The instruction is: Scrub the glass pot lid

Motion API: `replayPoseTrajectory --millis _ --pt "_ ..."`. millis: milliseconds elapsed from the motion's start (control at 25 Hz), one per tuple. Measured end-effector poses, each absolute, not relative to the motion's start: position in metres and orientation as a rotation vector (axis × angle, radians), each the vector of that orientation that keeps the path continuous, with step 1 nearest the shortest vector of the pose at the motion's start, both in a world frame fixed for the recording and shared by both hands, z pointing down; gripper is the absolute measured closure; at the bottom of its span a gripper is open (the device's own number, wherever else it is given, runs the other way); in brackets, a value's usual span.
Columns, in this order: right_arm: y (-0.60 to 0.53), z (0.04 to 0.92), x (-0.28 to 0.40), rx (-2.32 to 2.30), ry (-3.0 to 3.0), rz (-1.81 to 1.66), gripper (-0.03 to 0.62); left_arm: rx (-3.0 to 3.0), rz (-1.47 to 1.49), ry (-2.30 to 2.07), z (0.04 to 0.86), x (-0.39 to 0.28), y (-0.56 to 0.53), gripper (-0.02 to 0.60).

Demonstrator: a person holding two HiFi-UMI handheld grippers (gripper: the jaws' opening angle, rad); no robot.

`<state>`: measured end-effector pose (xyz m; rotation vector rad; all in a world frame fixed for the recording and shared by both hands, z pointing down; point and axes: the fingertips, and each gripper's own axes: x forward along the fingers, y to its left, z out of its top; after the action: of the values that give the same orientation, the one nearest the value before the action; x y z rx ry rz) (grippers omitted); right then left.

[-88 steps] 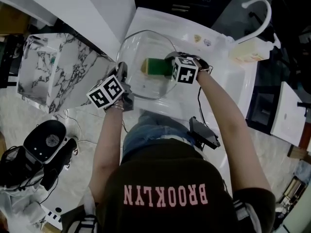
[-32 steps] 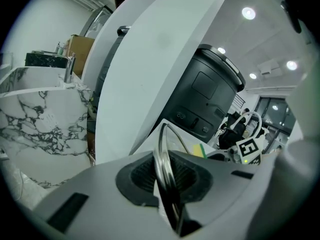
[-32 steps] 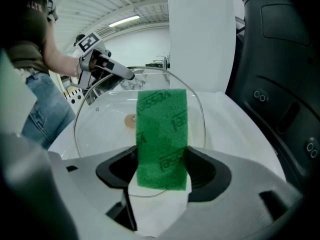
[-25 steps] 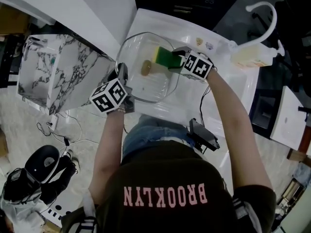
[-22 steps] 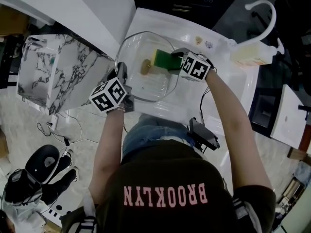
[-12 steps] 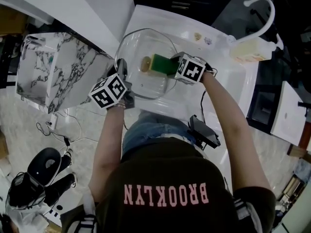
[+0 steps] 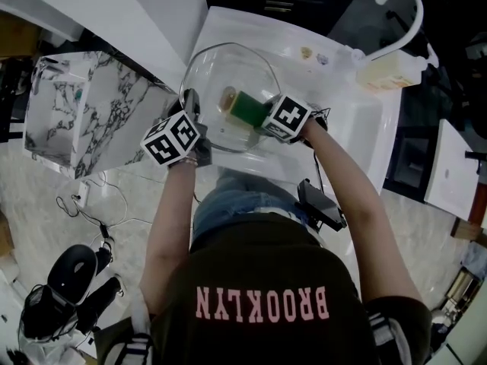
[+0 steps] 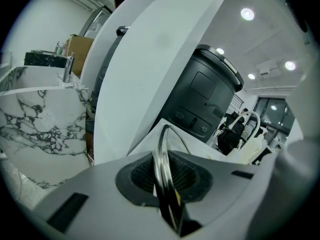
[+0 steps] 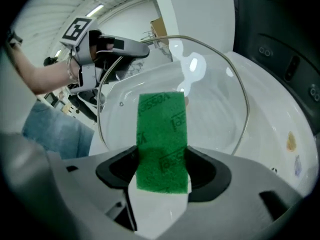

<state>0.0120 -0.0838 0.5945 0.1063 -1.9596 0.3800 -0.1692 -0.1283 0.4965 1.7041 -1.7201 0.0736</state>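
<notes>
The glass pot lid [image 7: 209, 67] stands tilted over the white sink [image 7: 342, 120], its brownish knob [image 7: 227, 97] near the middle. My left gripper [image 7: 190, 106] is shut on the lid's left rim; in the left gripper view the metal rim [image 8: 161, 159] runs edge-on between the jaws. My right gripper [image 7: 260, 114] is shut on a green scouring sponge [image 7: 245, 106], pressed on the glass right of the knob. In the right gripper view the sponge [image 9: 162, 134] lies flat against the lid [image 9: 215, 104], with the left gripper [image 9: 117, 46] beyond.
A white curved tap [image 7: 403, 14] and a pale soap bottle [image 7: 384, 71] stand at the sink's far right. A marble-patterned block [image 7: 84, 105] sits to the left. A black device [image 7: 319, 207] hangs at the person's waist. A dark appliance [image 8: 205, 99] rises behind the counter.
The right gripper has drawn the sponge from the lid's upper right down and left across the glass, toward the person. The left gripper has kept its hold on the rim.
</notes>
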Motion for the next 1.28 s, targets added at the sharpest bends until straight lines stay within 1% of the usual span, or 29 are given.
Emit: replayPoseTrajectory --millis 200,480,560,800,1040,1280 --pt "-0.075 0.589 0.006 0.225 -1.954 0.5 0.312 1.709 0.049 -1.682 0.502 -0.164 -0.129 0.554" --pt "-0.049 0.568 -0.029 0.186 -2.07 0.873 0.312 1.724 0.076 -1.686 0.499 -0.165 -0.129 0.554" --pt "-0.051 0.563 -0.032 0.214 -2.109 0.913 0.312 1.753 0.11 -1.686 0.497 -0.166 -0.127 0.552" --pt "-0.084 0.541 -0.006 0.452 -2.192 0.907 0.312 1.785 0.134 -1.669 0.496 -0.166 -0.128 0.548" --pt "-0.102 0.506 0.023 0.651 -2.278 0.888 0.312 1.733 0.01 -1.583 0.501 -0.158 -0.132 0.555" --pt "-0.111 0.483 0.059 0.821 -2.318 0.908 0.312 1.841 0.058 -1.619 0.471 -0.146 -0.14 0.561"
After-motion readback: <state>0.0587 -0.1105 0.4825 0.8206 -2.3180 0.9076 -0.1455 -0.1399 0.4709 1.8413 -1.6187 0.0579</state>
